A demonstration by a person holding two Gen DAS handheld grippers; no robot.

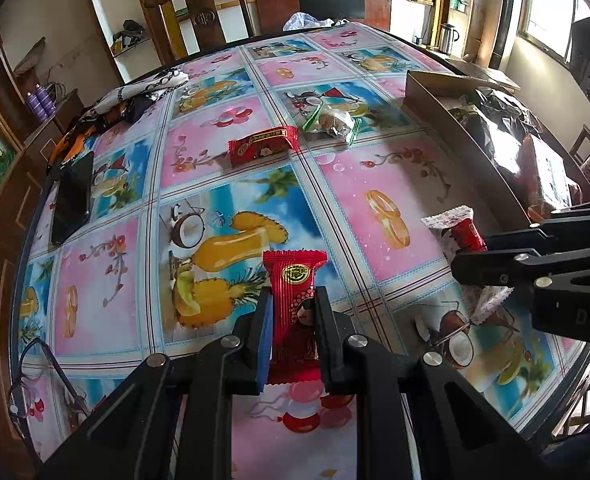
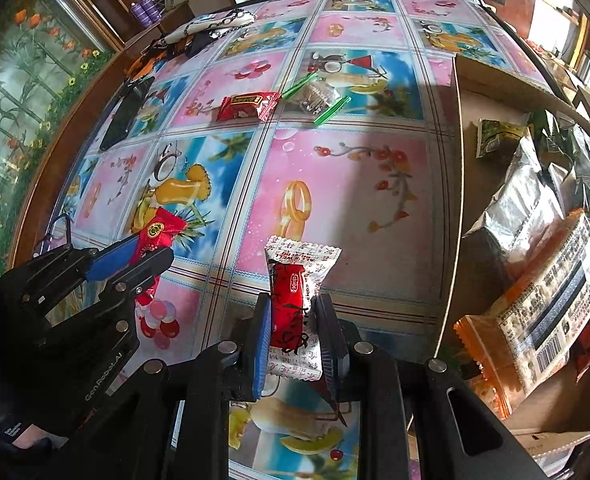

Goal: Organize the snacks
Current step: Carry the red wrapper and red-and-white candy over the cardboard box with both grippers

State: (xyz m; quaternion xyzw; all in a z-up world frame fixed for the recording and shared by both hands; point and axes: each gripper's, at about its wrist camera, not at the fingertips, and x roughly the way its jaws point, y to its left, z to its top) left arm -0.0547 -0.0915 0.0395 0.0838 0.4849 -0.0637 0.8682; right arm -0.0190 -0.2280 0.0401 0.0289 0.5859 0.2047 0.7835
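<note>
Tablecloth [image 1: 375, 168]: 2 loose snacks | left gripper [image 1: 293, 312] clamps red snack [image 1: 295, 280] | right gripper [image 2: 295, 320] clamps white-red snack [image 2: 295, 280]

A broad bare stretch of tablecloth [image 2: 355, 184] is left open between the near edge and two loose snacks further back, a red packet [image 1: 263, 145] and a clear green-edged packet [image 1: 331, 122] just beside it. The right side is blocked by the cardboard box wall [image 2: 453, 208], with bags [image 2: 535, 208] crowding the inside. The far left is taken up by a black phone [image 1: 73, 198] and crumpled cloth [image 1: 135, 100].
</note>
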